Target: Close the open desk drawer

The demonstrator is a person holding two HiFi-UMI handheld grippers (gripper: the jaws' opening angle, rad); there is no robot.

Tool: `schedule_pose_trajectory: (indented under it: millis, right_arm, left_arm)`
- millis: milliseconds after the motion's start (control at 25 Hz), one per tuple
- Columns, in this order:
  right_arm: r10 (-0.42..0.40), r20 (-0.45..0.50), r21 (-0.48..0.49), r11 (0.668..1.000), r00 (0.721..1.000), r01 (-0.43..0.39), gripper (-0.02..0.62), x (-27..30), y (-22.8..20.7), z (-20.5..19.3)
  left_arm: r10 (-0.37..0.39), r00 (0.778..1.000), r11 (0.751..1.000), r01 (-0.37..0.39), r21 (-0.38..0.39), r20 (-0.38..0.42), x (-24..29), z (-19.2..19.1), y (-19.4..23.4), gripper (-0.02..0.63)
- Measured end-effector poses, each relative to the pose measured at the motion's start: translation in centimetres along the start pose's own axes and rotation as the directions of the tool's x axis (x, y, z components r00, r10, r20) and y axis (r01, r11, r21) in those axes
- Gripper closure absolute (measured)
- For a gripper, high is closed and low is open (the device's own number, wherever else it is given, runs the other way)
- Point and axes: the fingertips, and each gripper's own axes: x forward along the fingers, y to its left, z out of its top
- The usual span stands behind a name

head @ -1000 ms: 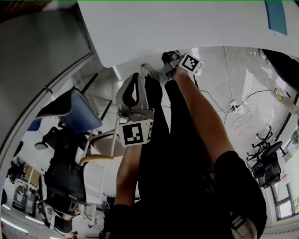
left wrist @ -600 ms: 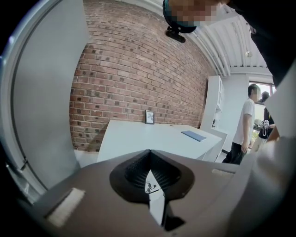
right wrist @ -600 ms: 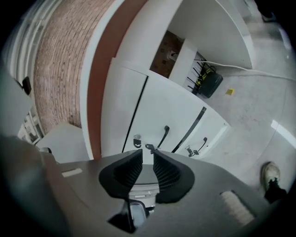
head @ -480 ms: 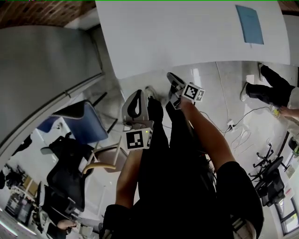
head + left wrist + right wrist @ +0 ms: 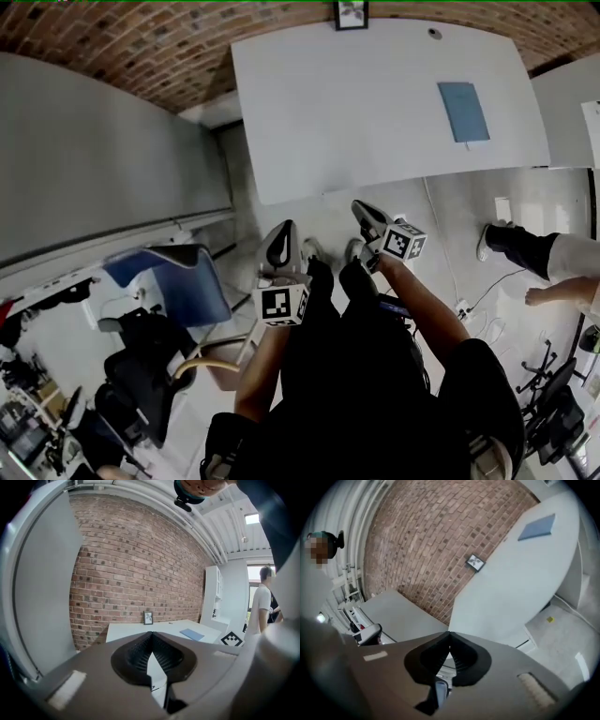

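Note:
The white desk (image 5: pixel 375 103) fills the top of the head view, with a blue notebook (image 5: pixel 463 111) on it and a small picture frame (image 5: pixel 350 13) at the brick wall behind. No drawer shows in any view; the space under the desk is hidden. My left gripper (image 5: pixel 284 227) hangs shut and empty in front of the desk's near edge. My right gripper (image 5: pixel 361 206) is beside it, also shut with nothing held. In the left gripper view the jaws (image 5: pixel 151 635) meet, pointing at the desk top. In the right gripper view the jaws (image 5: pixel 450 634) are closed below the desk (image 5: pixel 520 578).
A blue chair (image 5: pixel 178 277) and a black office chair (image 5: pixel 131 375) stand at the left below a grey partition (image 5: pixel 103 159). Another person's legs (image 5: pixel 534 253) and floor cables (image 5: pixel 464 305) are at the right. A standing person (image 5: pixel 265 602) shows in the left gripper view.
Both grippers have risen and come back from under the desk's front edge. The head view has swung up, so the whole desk top and brick wall now show.

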Motion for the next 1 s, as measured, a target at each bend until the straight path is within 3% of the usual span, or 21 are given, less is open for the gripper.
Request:
schedule_pose_trajectory:
  millis: [120,200,360,480,560,720,1000]
  right_arm:
    - [-0.004,0.032,-0.134,0.991,0.999,0.008,0.592,-1.1,3.0,4.2]
    - [-0.025,0.045,-0.252,0.967,0.999,0.036,0.592,-2.2,5.2,6.3]
    - [-0.061,0.082,-0.495,0.864,0.995,0.094,0.592,-4.4,9.6,9.6]
    - [-0.050,0.135,-0.611,0.782,0.990,0.123,0.592,-6.3,13.2,11.5]
    - [-0.040,0.168,-0.649,0.748,0.985,0.141,0.592,-7.6,15.3,12.1]
    - [-0.031,0.183,-0.683,0.715,0.983,0.150,0.592,-9.6,17.7,11.1]
    - [-0.031,0.183,-0.681,0.717,0.983,0.149,0.592,-10.5,18.0,9.7]
  left_arm:
    - [0.003,0.999,1.000,-0.004,0.016,0.044,0.3,2.4,-0.9,0.589]
    - [0.000,0.998,1.000,-0.001,0.021,0.065,0.0,3.9,-1.6,0.589]
    - [-0.006,0.995,1.000,0.003,0.031,0.104,-0.9,6.5,-2.6,0.589]
    - [-0.008,0.993,0.999,0.003,0.034,0.119,-1.6,8.3,-3.2,0.589]
    - [-0.011,0.991,0.999,0.006,0.042,0.130,-2.2,8.8,-3.5,0.589]
    - [-0.005,0.990,0.999,-0.001,0.042,0.143,-3.4,8.7,-3.9,0.589]
    - [0.010,0.990,0.999,-0.017,0.047,0.143,-4.4,8.9,-3.7,0.589]
